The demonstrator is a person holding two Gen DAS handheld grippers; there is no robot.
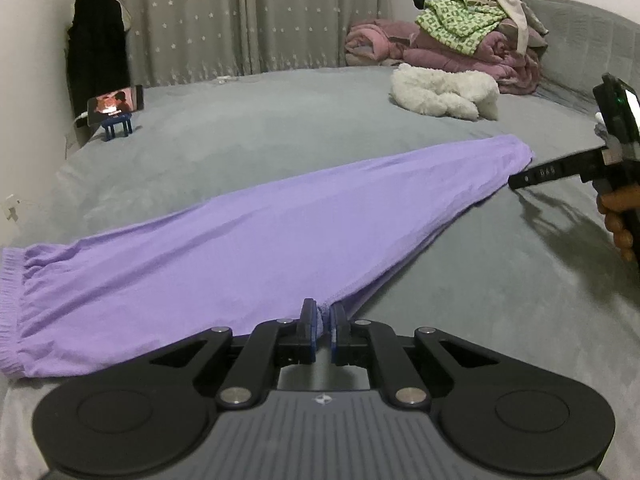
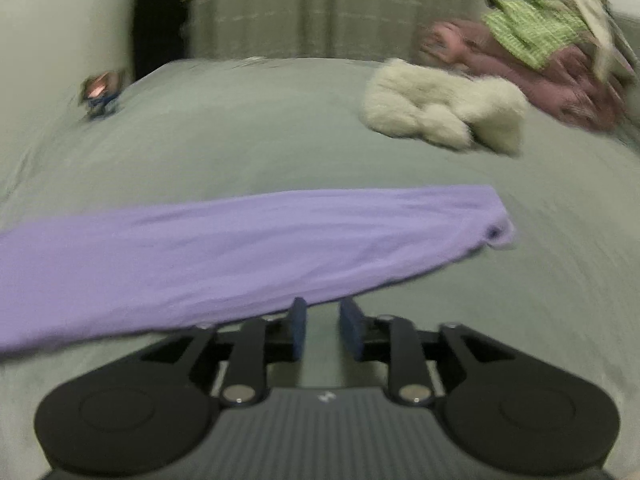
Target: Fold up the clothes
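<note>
Purple trousers (image 1: 248,240) lie folded lengthwise across the grey bed (image 1: 260,128), waistband at the left, leg ends at the right. My left gripper (image 1: 323,320) is shut on the trousers' near edge. My right gripper shows in the left wrist view (image 1: 516,181) just off the leg ends, held by a hand. In the blurred right wrist view my right gripper (image 2: 323,316) is open and empty, fingertips (image 2: 298,312) at the near edge of the trousers (image 2: 224,248).
A white fluffy garment (image 1: 444,94) lies at the back right. Behind it is a pile of pink, green and beige clothes (image 1: 472,32). A phone on a blue stand (image 1: 116,106) sits at the bed's left edge. Curtains (image 1: 248,16) hang behind.
</note>
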